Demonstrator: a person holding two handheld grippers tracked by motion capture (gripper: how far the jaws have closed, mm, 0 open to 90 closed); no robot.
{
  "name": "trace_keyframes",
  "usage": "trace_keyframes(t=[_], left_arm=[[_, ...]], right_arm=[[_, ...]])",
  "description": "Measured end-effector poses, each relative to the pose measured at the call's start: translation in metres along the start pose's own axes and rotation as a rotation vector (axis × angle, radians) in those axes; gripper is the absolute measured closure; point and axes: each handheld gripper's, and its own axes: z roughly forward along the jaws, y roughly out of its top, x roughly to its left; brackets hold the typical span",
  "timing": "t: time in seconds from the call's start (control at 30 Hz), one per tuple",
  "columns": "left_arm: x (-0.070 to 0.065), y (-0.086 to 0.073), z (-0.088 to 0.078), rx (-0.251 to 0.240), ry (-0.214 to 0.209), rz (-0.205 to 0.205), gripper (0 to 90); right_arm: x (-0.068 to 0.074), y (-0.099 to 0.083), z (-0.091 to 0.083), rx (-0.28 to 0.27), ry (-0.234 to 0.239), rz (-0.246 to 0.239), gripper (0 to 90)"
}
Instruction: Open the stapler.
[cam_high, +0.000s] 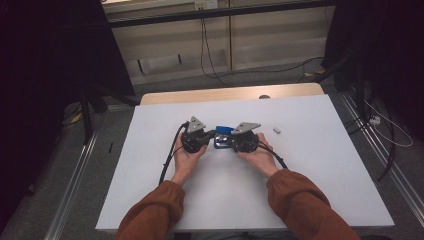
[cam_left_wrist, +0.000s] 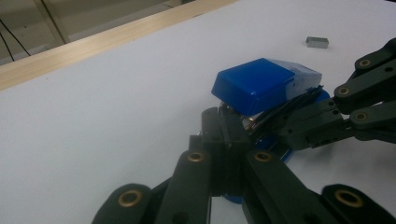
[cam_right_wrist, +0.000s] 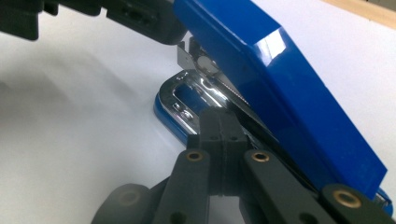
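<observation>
Holding both grippers at the blue stapler mid-desk, I have my left gripper at its nine o'clock and right gripper at three o'clock, each with jaws closed together. A staple block lies well apart at three o'clock.

Blue stapler wedged between both tools; small block near right; white table otherwise open.

One blue stapler, one small staple block, two tools.
</observation>
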Motion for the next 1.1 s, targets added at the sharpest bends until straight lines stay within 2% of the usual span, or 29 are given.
trace_keyframes(t=[0.2,0.43,0.63,0.87,1.1], left_arm=[[-0.002,0.006,-0.003,-0.024,-0.009,-0.024,90.0],[-0.003,0.008,-0.003,-0.037,-0.017,-0.025,90.0],[-0.003,0.009,-0.004,-0.043,-0.027,-0.037,90.0],[-0.002,0.009,-0.004,-0.042,-0.027,-0.035,90.0],[-0.002,0.01,-0.004,-0.039,-0.028,-0.034,90.0]], right_arm=[[0.0,-0.001,0.0,-0.006,-0.001,-0.011,90.0],[0.002,0.0,0.0,-0.006,-0.016,-0.024,90.0],[0.0,0.0,0.0,-0.011,-0.003,-0.03,90.0],[0.005,0.007,-0.004,-0.051,0.002,-0.032,90.0],[0.013,0.013,0.002,-0.102,-0.038,-0.019,90.0]])
